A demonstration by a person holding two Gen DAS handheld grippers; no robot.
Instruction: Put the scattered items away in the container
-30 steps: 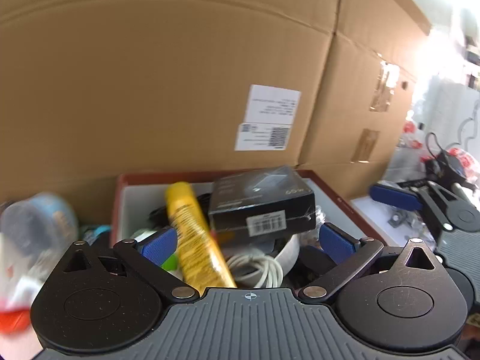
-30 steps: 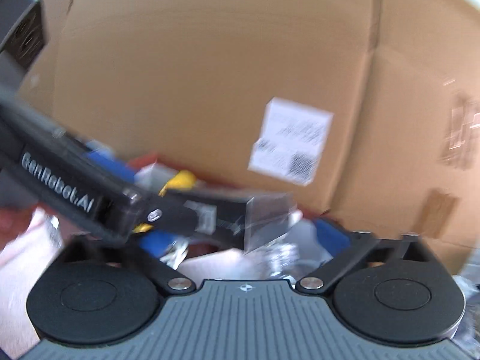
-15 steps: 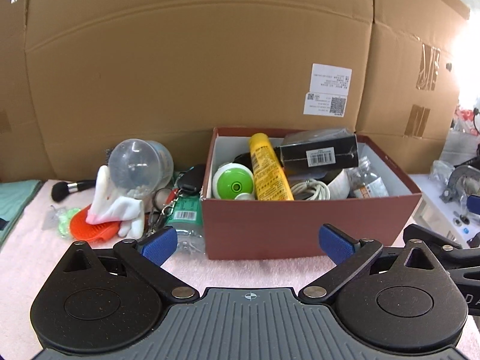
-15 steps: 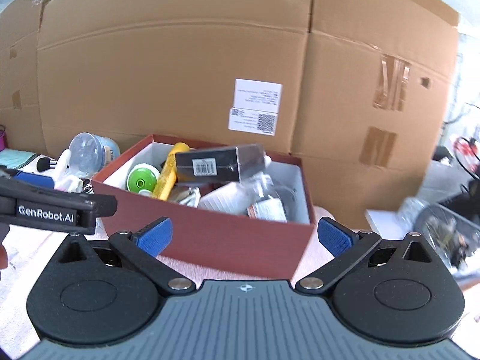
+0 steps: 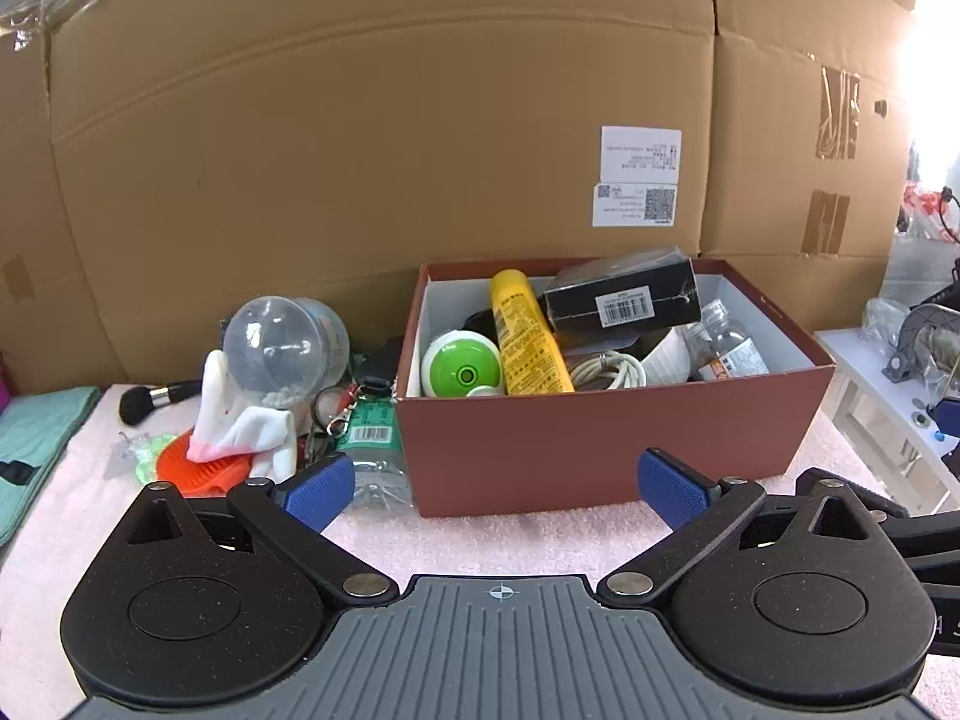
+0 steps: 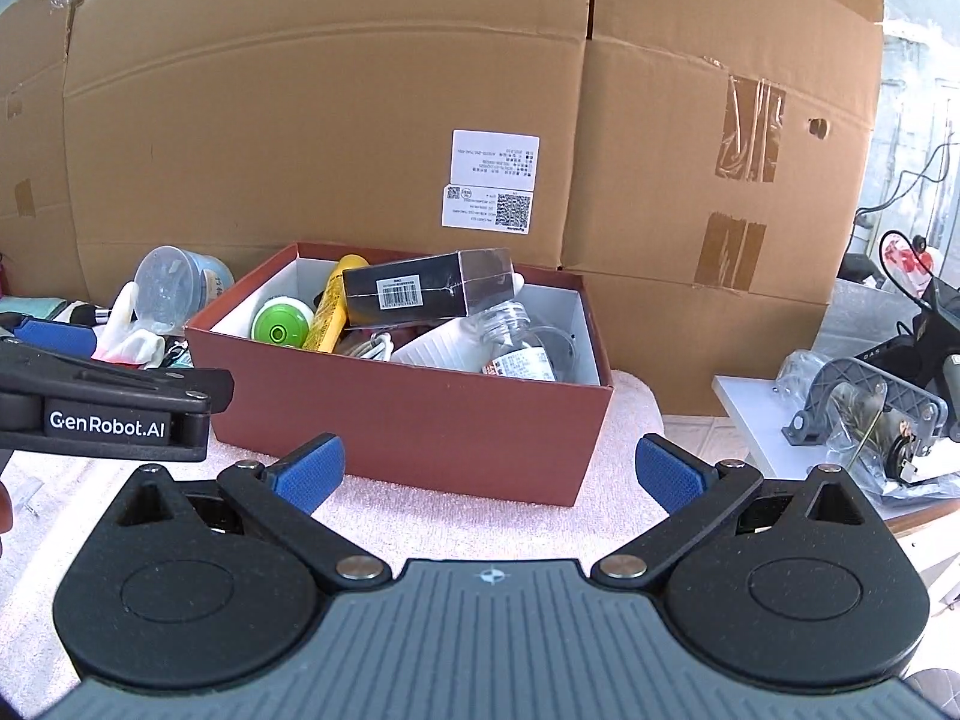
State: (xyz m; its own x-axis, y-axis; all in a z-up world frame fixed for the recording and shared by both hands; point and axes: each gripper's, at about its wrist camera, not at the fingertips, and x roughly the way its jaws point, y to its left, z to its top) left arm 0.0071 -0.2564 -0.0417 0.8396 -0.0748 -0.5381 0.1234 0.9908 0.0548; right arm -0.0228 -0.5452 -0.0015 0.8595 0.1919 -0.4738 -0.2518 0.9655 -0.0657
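Note:
A red-brown box (image 5: 600, 438) (image 6: 420, 420) stands on the pink mat. In it lie a black carton (image 5: 624, 300) (image 6: 426, 294), a yellow tube (image 5: 528, 342), a green and white round case (image 5: 461, 367), a white cable and a small glass bottle (image 5: 729, 348). Left of the box lie a clear globe (image 5: 276, 348), a white glove (image 5: 240, 420), an orange disc (image 5: 204, 468), a plastic bottle (image 5: 375, 450), keys and a makeup brush (image 5: 150, 402). My left gripper (image 5: 498, 486) is open and empty in front of the box. My right gripper (image 6: 489, 474) is open and empty, further right.
Large cardboard sheets (image 5: 420, 150) form a wall behind the mat. A teal cloth (image 5: 36, 438) lies at the far left. A white side table (image 6: 780, 420) with a grey metal part (image 6: 858, 408) stands at the right. The left gripper's side shows in the right wrist view (image 6: 108, 414).
Both grippers have pulled back from over the box to in front of it. The black carton now rests in the box, free of any gripper.

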